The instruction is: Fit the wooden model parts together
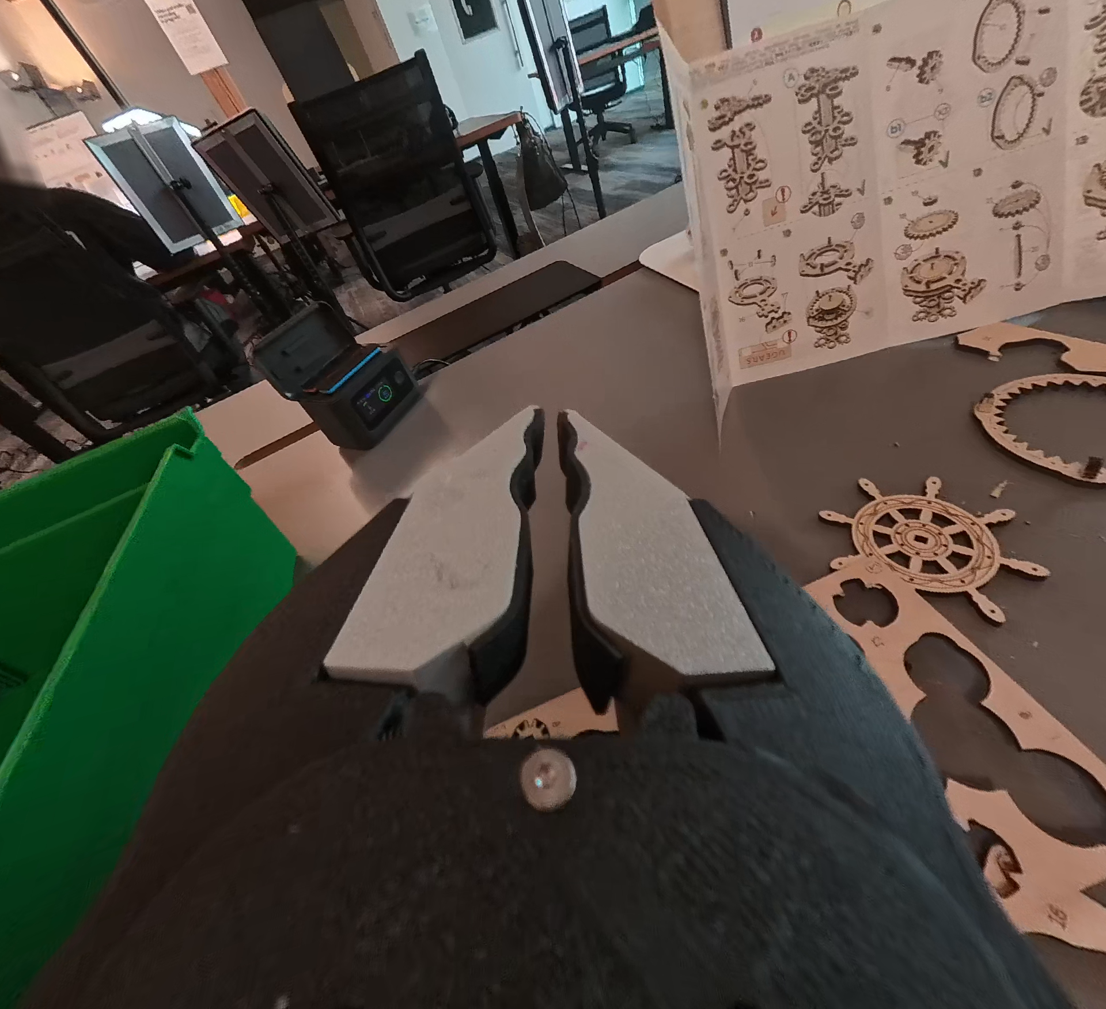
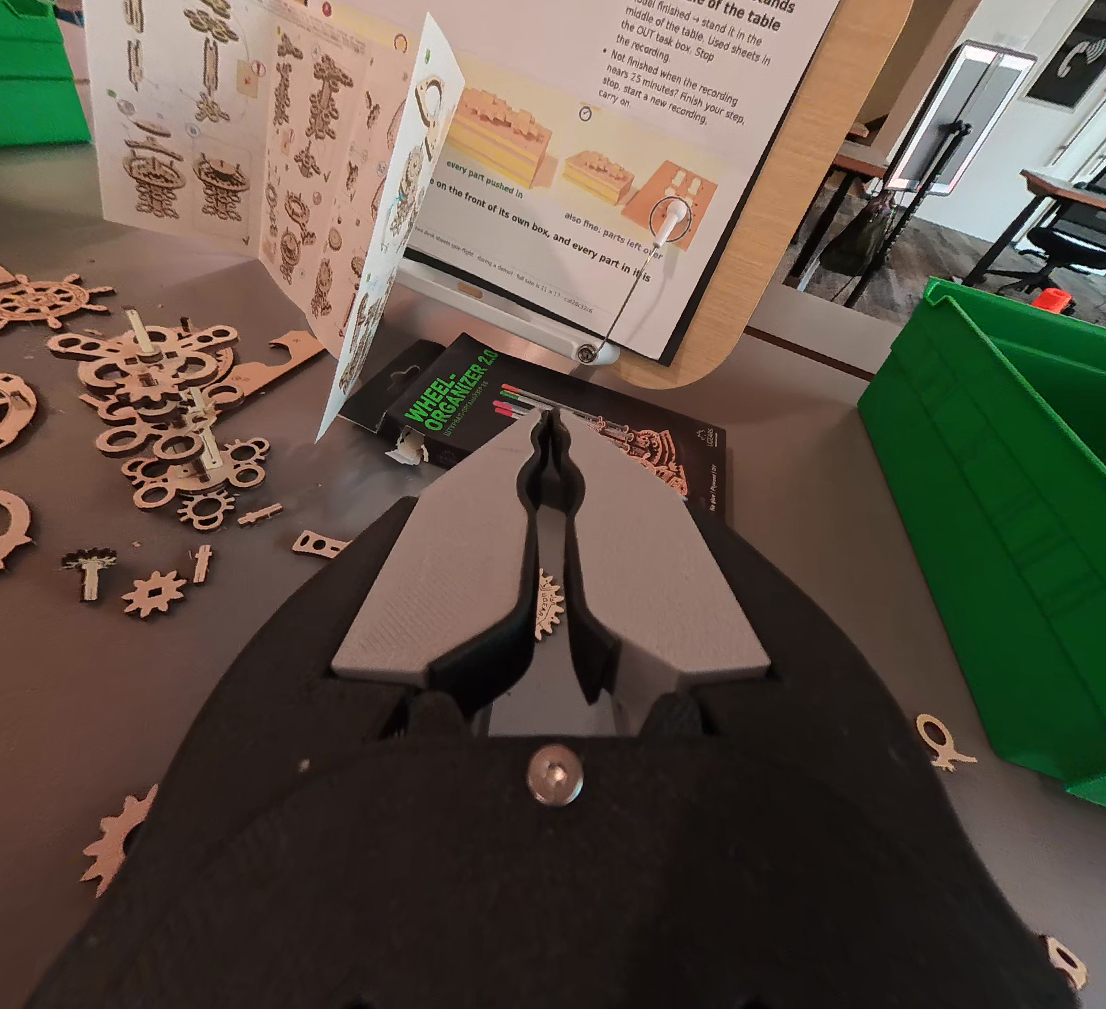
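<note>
Left gripper (image 1: 550,423) slightly parted, empty; wheel (image 1: 930,543) lower right. Right gripper (image 2: 552,422) closed, empty, before printed black box (image 2: 455,393); booklet (image 2: 239,106) upper left.

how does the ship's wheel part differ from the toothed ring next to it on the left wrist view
The ship's wheel is filled in, with spokes, a square-holed hub and handles sticking outward; the toothed ring is an open hoop whose teeth point inward. The wheel carries engraved line decoration, while the ring looks plain. The wheel lies nearer the left gripper; the ring lies farther off, toward the instruction booklet. Both are flat, pale wooden cut-outs lying on the grey table.
</note>
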`<state>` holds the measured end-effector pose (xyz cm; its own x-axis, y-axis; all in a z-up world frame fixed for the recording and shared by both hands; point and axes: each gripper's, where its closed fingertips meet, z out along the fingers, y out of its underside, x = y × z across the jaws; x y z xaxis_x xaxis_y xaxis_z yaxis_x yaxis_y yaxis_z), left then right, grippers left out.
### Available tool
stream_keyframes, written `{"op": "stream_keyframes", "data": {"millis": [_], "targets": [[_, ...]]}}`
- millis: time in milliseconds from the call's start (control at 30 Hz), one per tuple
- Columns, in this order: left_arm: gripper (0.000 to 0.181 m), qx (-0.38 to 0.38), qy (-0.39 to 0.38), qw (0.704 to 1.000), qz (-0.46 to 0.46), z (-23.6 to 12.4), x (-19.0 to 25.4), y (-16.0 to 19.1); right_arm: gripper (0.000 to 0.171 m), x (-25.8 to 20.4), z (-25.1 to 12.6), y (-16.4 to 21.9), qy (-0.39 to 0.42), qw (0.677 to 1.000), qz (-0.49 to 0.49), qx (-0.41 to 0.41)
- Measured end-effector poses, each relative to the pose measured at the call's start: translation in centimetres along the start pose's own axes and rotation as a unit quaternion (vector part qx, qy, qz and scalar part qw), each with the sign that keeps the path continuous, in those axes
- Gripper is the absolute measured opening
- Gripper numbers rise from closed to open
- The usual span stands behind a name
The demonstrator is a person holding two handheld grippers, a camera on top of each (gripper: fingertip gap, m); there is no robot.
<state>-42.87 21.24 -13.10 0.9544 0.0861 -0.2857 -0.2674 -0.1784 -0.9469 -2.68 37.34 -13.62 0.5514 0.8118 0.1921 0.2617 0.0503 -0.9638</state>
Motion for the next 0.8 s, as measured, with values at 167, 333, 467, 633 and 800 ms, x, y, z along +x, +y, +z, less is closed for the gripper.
{"op": "stream_keyframes", "data": {"millis": [167,333,467,633,800], "targets": [[0.001,-0.004,-0.005,1.0,0.017,-0.1,0.3,0.1,0.0,-0.1,0.0,0.0,0.0,1.0,0.003,0.0],[0.003,0.003,-0.002,1.0,0.024,-2.6,2.0,-0.8,0.0,0.1,-0.2,0.0,0.003,1.0,0.011,0.003],[0.009,0.014,0.035,0.999,0.008,-7.6,4.7,-1.8,0.0,0.1,-0.3,-0.2,0.001,1.0,0.014,0.008],[0.025,-0.022,0.022,0.999,0.017,-16.1,3.1,0.0,0.0,-0.2,-0.4,-0.4,-0.005,1.0,0.011,0.014],[0.037,-0.121,-0.11,0.986,0.023,-26.0,-7.8,4.0,0.0,-0.5,-0.3,-0.6,-0.009,1.0,0.006,0.016]]}}
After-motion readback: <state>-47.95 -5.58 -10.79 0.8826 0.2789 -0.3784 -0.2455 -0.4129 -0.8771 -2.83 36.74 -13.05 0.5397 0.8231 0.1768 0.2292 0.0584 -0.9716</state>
